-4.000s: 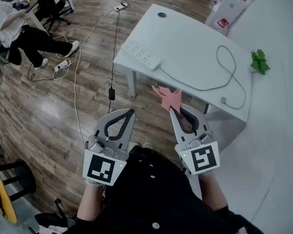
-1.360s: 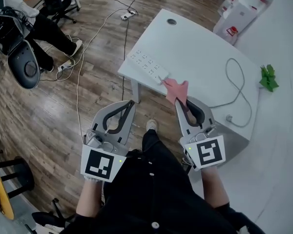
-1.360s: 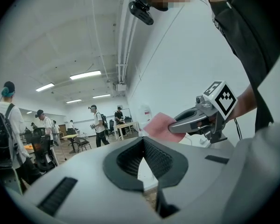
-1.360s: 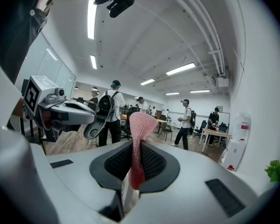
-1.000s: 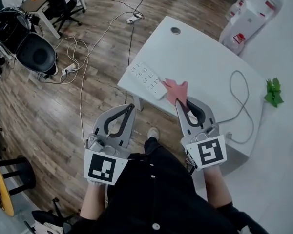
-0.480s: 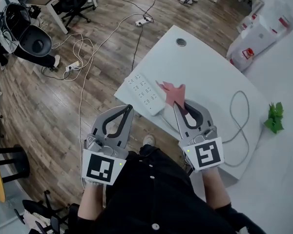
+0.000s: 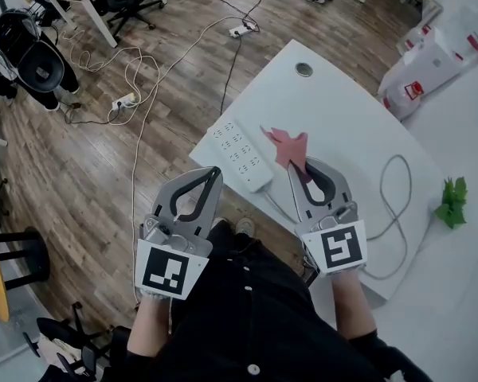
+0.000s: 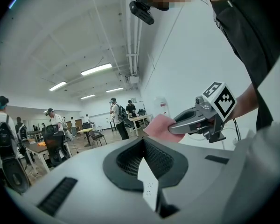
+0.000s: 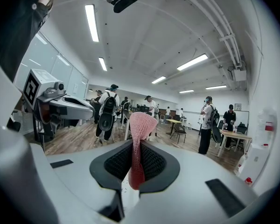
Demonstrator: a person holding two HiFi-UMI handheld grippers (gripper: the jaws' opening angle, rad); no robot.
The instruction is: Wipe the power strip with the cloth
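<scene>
A white power strip lies along the near left edge of the white table. Its cord loops away to the right. My right gripper is shut on a pink cloth, which hangs above the table just right of the strip. In the right gripper view the cloth stands pinched between the jaws of the right gripper. My left gripper is shut with nothing in it, held over the floor near the strip's near end. In the left gripper view the left gripper faces the cloth.
A cable hole is at the table's far end. A green plant sits by the right edge, and white packages stand beyond the table. Cables and a floor power strip cross the wood floor; office chairs are at the far left.
The table and power strip have drawn nearer and lower in view. The cloth in my right gripper now hangs over the table beside the strip. Both grippers stay shut.
</scene>
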